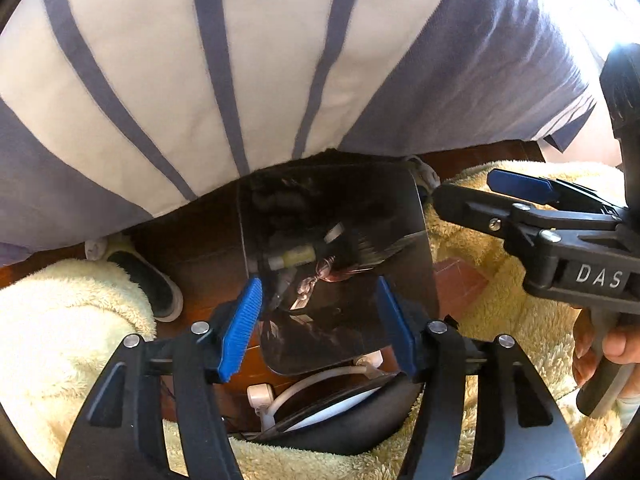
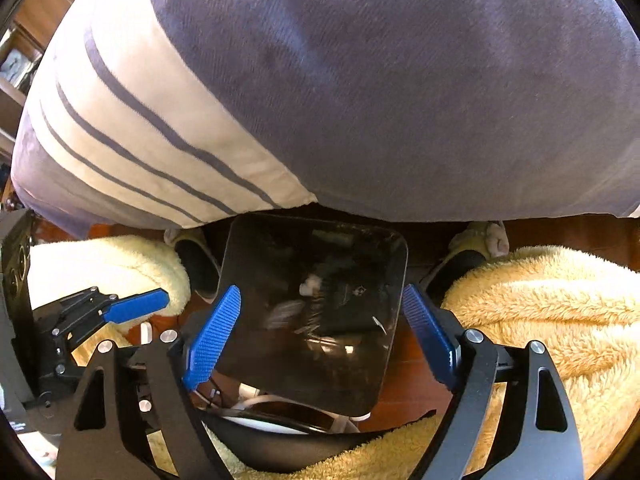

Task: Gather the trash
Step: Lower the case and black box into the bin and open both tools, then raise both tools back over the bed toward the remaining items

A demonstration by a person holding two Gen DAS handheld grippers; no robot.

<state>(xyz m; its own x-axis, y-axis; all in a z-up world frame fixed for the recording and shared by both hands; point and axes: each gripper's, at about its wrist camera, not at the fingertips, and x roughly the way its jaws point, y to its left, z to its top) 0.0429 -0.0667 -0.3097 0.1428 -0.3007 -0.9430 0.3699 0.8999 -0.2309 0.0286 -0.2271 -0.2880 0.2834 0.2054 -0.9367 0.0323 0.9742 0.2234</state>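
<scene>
A dark translucent trash bin [image 1: 400,216] stands on the wooden floor between the person's legs, seen from above; it also shows in the right wrist view [image 2: 360,360]. Trash lies inside: a crumpled reddish wrapper [image 1: 320,276] and a pale tube-like piece [image 1: 292,258]. My left gripper [image 1: 318,324] is open and empty above the bin's near side. My right gripper [image 2: 320,332] is open and empty over the bin; it also shows at the right of the left wrist view [image 1: 516,188].
A striped white and purple shirt [image 1: 200,60] fills the top. Fluffy cream trouser legs [image 1: 60,320] [image 2: 540,312] flank the bin. Slippered feet [image 1: 148,276] [image 2: 476,248] rest on the floor. A black seat edge [image 1: 352,424] and white cable [image 1: 320,384] lie below.
</scene>
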